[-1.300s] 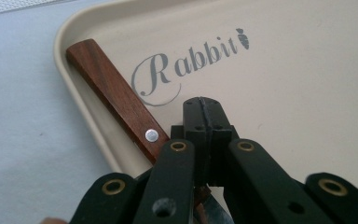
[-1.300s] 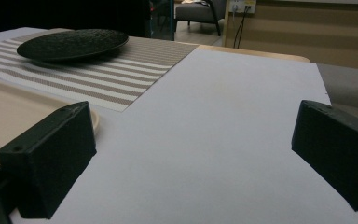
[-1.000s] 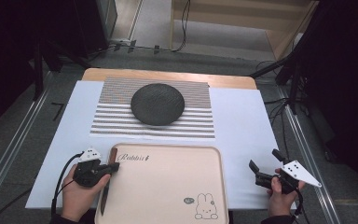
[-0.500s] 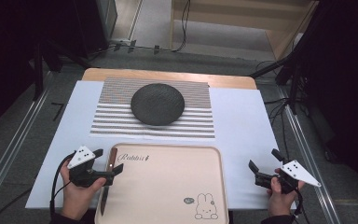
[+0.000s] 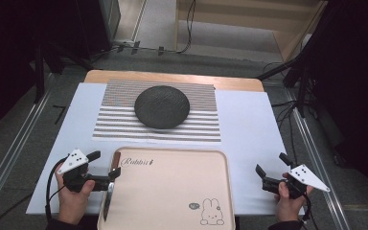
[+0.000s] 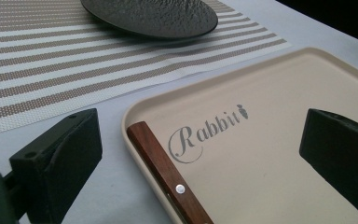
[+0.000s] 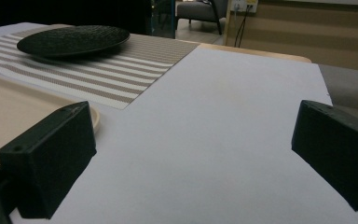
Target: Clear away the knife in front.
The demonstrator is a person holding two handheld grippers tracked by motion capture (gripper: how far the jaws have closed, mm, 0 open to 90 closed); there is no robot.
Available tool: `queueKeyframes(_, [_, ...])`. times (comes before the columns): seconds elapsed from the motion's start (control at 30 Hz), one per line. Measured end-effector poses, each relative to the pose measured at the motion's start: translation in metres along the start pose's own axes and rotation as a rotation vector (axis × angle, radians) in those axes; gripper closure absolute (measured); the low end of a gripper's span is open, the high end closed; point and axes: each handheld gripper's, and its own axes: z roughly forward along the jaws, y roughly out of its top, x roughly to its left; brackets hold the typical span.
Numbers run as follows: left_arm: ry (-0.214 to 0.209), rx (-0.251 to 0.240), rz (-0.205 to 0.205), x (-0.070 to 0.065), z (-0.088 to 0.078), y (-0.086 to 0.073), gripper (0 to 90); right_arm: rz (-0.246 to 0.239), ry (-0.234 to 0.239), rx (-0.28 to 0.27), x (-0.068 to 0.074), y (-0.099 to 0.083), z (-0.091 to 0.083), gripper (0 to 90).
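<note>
A knife with a wooden handle [image 5: 113,165] [image 6: 165,170] lies along the left rim of the beige tray [image 5: 172,191] [image 6: 270,154], blade toward the person. My left gripper [image 5: 106,164] [image 6: 196,135] is open at the tray's near left corner. Its jaws have just been opening; the knife handle lies between them, and the pads stand well apart from it. My right gripper [image 5: 270,163] [image 7: 193,140] is open to the right of the tray, low over the white table cover [image 5: 249,124] [image 7: 223,116], with nothing between its jaws.
A dark round plate [image 5: 162,106] [image 6: 154,16] [image 7: 72,39] sits on a striped placemat [image 5: 120,124] [image 6: 51,70] [image 7: 135,60] beyond the tray. Cables and stand legs lie on the floor past the table's far edge [image 5: 172,76].
The left gripper has opened and let go of the knife handle, turning so its grey plate faces up. The knife stays on the tray's rim. The right gripper has not moved.
</note>
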Motion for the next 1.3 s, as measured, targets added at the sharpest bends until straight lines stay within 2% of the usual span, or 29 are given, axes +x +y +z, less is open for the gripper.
queueKeyframes(0.3, [0.015,-0.017,-0.02,0.018,-0.012,-0.002,0.0,0.002,0.001,-0.002,-0.001,0.0,0.0,0.0])
queueKeyframes(0.63, [0.068,-0.039,-0.036,0.039,-0.031,-0.007,0.0,0.004,-0.002,0.003,-0.001,0.0,0.001,0.0])
queueKeyframes(0.77, [0.09,-0.047,-0.054,0.049,-0.039,-0.011,0.0,0.011,0.0,-0.003,-0.002,0.0,0.0,0.0])
queueKeyframes(0.93, [0.098,-0.075,-0.085,0.062,-0.051,-0.017,0.0,0.023,0.003,-0.008,-0.003,0.0,-0.001,0.0])
queueKeyframes(1.1, [0.113,-0.097,-0.083,0.069,-0.061,-0.021,0.0,0.039,-0.004,-0.01,-0.004,0.0,-0.001,0.0])
queueKeyframes(1.3, [0.162,-0.1,-0.063,0.074,-0.071,-0.026,0.0,0.046,-0.005,-0.007,-0.005,0.0,0.0,0.0])
